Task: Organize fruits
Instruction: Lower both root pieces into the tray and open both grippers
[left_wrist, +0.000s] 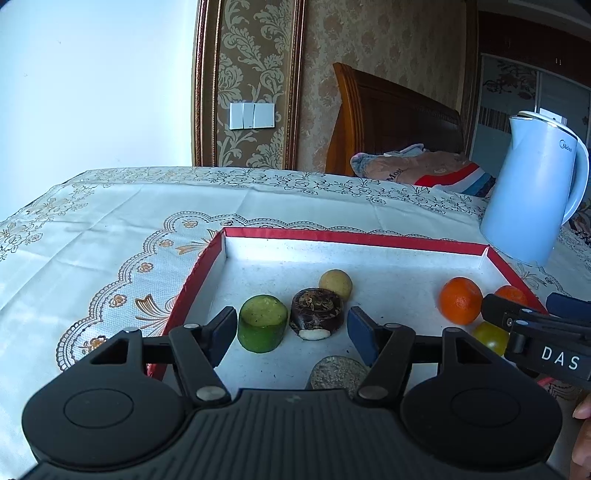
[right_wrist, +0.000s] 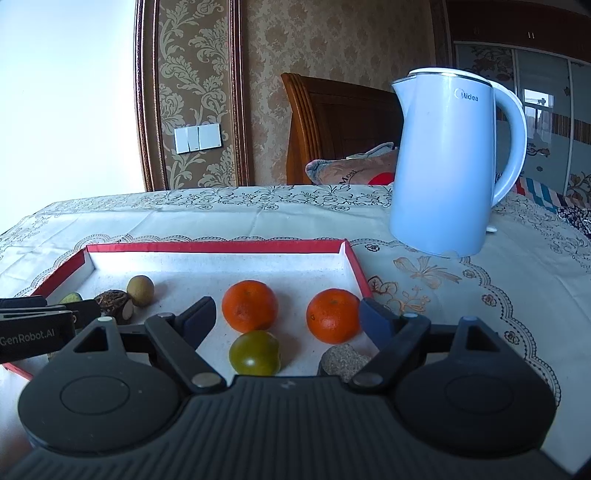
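A red-rimmed white tray holds the fruits. My left gripper is open over its left part. Just beyond its fingertips sit a green cylinder-shaped piece and a dark brown piece, with a tan round fruit behind them. My right gripper is open over the tray's right part. Two oranges lie between and beyond its fingers, untouched. A green-yellow tomato and a rough grey-brown fruit lie closer to the camera, partly hidden by the gripper body.
A pale blue electric kettle stands on the patterned tablecloth just behind the tray's right corner. Beyond the table are a wooden headboard and a pillow. A fingertip shows at the right edge of the left wrist view.
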